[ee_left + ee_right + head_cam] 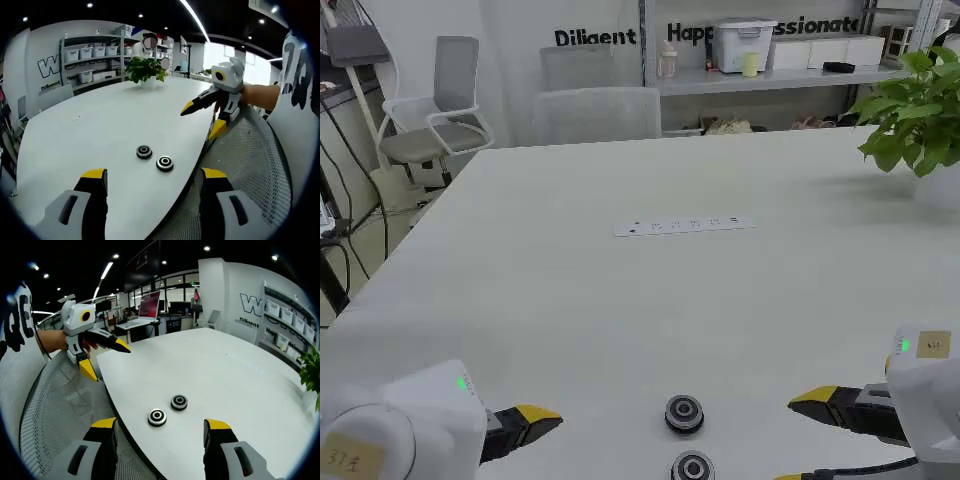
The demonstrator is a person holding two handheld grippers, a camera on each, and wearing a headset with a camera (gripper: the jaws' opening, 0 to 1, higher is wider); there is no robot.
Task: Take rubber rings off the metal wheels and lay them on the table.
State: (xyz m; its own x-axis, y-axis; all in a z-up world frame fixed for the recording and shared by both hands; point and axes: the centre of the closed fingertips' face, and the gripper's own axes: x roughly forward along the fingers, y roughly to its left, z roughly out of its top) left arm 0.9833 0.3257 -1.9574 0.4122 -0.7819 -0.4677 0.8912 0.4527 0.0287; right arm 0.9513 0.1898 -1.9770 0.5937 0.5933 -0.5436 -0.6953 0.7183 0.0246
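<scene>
Two metal wheels, far wheel [684, 413] and near wheel [693, 467], lie flat at the table [620, 300] front edge, rubber rings seemingly on | left gripper [154, 175] and right gripper [161, 424] both wide, empty | wheels sit between them, axles upright, neither gripper clearly nearer

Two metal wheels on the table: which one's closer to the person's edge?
The lower wheel in the head view, cut off by the bottom of the picture, nearly at the edge of the table. The upper wheel lies just beyond it, farther in.
</scene>
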